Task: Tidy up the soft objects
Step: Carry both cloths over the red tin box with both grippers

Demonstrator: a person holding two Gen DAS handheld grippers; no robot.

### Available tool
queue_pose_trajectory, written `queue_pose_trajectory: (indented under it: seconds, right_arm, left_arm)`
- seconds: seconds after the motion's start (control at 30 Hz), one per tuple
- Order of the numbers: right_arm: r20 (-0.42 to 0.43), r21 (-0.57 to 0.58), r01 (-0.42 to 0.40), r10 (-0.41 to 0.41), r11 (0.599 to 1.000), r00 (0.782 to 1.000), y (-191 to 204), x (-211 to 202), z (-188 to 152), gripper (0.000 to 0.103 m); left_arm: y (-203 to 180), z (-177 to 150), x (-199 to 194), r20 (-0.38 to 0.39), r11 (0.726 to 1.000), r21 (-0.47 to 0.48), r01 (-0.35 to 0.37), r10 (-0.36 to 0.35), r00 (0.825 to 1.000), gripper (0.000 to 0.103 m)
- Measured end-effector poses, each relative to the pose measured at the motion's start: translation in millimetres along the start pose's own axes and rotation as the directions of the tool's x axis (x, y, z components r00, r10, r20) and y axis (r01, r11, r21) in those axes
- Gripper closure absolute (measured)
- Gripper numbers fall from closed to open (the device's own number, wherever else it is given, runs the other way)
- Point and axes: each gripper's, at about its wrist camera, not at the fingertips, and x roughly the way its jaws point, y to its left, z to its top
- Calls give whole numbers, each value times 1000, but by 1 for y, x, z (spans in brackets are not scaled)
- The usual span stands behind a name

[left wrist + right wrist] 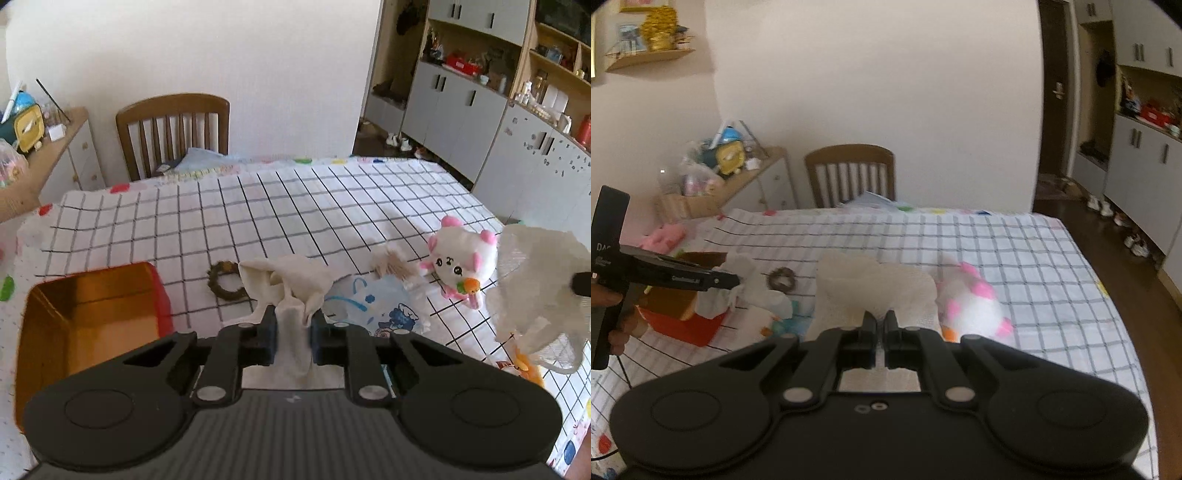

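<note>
Loosely crumpled cream cloth (pixel 291 291), gauzy mesh cloth (pixel 882 288)

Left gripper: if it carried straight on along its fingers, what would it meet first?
The left gripper is shut on a cream cloth. Straight ahead, beyond the cloth, lies the checked tablecloth, with the ring just left of the line. Depth is uncertain.

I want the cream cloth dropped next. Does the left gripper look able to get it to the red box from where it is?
Probably yes: the left gripper holds the cream cloth in the air, the red box sits open just to its left, and nothing stands between them.
</note>
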Motion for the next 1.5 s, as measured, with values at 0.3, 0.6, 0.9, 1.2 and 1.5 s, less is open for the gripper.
queue_pose_trajectory:
  seconds: [0.3,0.6,0.9,1.2,1.5]
  right_arm:
    - [32,-56,-132,134,990,990,72,30,35,100]
    - [42,-76,-257,261,963,964,143,69,62,100]
    - [30,-56,-352,354,934,935,206,116,81,100]
    - [-2,-3,-407,407,913,913,240,164,80,100]
    - [-180,-107,-304,282,947,942,256,214,44,100]
  left_arm:
    - [45,6,-42,51,999,24,-27,26,998,86]
    - [103,3,-66,67,998,21,-54,52,996,86]
    - [153,1,-73,67,993,34,-110,108,992,86]
    - [188,-2,-60,56,989,27,-146,145,988,86]
    - [205,-15,-3,-47,994,3,-111,112,993,86]
